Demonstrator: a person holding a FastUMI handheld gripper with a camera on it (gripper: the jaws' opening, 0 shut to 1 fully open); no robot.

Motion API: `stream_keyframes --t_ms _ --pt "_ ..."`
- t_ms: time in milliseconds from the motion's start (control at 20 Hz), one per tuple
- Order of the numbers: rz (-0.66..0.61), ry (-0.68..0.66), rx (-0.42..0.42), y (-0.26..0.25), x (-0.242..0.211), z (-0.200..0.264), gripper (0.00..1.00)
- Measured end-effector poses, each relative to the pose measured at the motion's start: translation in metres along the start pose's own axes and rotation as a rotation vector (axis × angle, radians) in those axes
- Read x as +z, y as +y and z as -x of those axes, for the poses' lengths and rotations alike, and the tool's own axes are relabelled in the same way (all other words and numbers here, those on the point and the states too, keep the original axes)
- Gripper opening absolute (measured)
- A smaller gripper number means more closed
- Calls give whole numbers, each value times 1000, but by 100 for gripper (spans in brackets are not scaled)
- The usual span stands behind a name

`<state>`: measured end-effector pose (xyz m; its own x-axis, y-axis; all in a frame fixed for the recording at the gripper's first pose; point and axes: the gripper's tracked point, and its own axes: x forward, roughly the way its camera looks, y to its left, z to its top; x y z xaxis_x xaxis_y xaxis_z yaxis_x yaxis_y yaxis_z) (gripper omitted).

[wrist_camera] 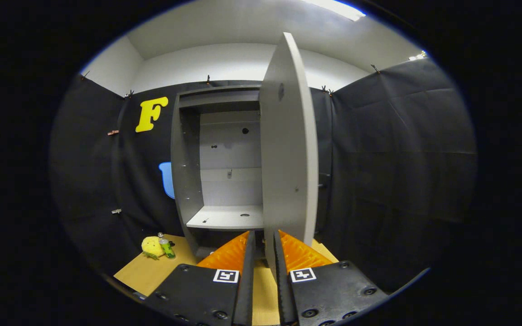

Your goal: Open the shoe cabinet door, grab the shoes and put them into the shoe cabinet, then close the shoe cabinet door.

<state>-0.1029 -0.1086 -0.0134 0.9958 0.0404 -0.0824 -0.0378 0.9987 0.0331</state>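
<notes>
The gripper (264, 244) points level at the shoe cabinet (218, 172), low near its base; its two fingers stand nearly together, a narrow gap between them, and the lower edge of the cabinet door (288, 149) sits right at that gap, though whether both fingers press on it cannot be told; the door stands swung out edge-on toward the camera, pale grey and plain; the cabinet is grey, open at the front, its shelf (227, 218) bare, with small holes in the back panel; it stands on a tan floor board (152, 271); left of the cabinet, by the black wall, lie a yellow plush toy (151, 246) and a small green bottle (166, 247), touching each other.
</notes>
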Motion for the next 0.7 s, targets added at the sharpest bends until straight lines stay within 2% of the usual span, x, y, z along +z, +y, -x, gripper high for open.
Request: stream_keyframes --t_ms 350,700 --pt "-7 104 141 54 -73 -1 27" --pt "38 285 259 114 -195 -13 27"
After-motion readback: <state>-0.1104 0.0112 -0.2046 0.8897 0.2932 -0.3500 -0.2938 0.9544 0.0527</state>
